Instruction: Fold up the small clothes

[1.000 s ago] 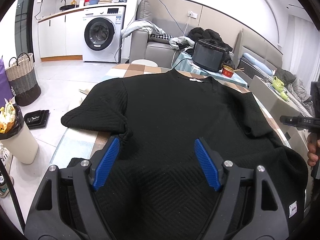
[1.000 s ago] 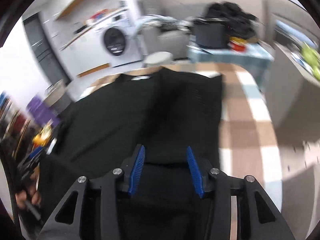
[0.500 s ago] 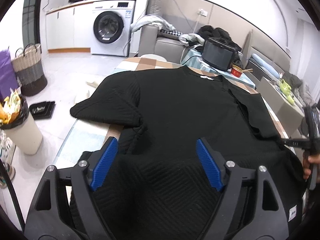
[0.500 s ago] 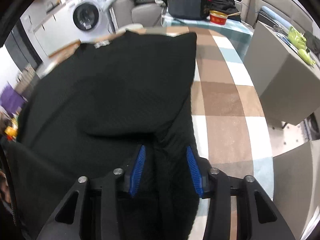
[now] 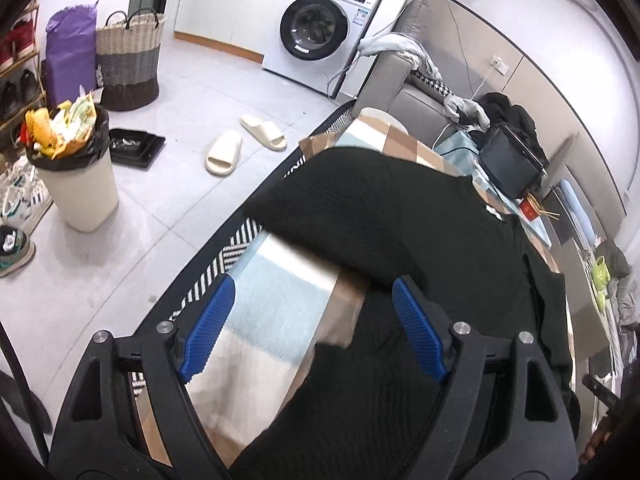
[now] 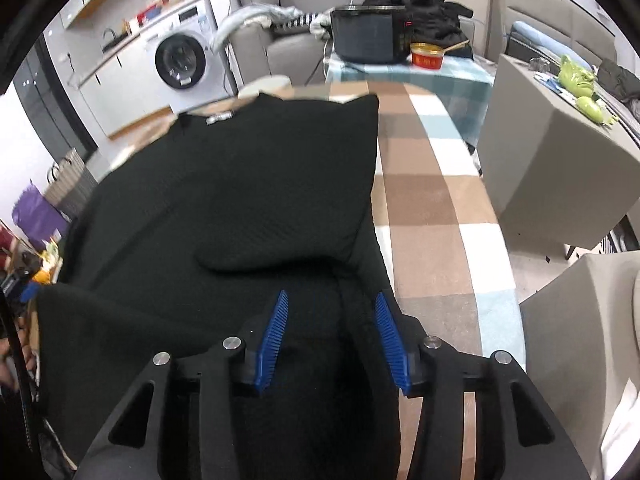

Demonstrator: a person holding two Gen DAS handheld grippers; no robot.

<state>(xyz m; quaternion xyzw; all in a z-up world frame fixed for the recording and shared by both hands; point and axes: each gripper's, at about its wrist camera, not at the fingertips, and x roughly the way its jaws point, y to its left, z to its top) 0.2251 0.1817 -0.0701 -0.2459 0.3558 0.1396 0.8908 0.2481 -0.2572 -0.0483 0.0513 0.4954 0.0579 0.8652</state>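
From the left wrist view, the left gripper (image 5: pixel 312 324) hangs with its fingers spread wide and empty above the desk (image 5: pixel 280 300), the black top (image 5: pixel 420 240) lying under the right finger, its left sleeve not yet folded in. Over on the right wrist view, the right gripper (image 6: pixel 330 336) has just been opening, fingers apart astride the top's right edge, where 1 sleeve (image 6: pixel 304 184) already lies folded inward; the other side and the bottom remain.
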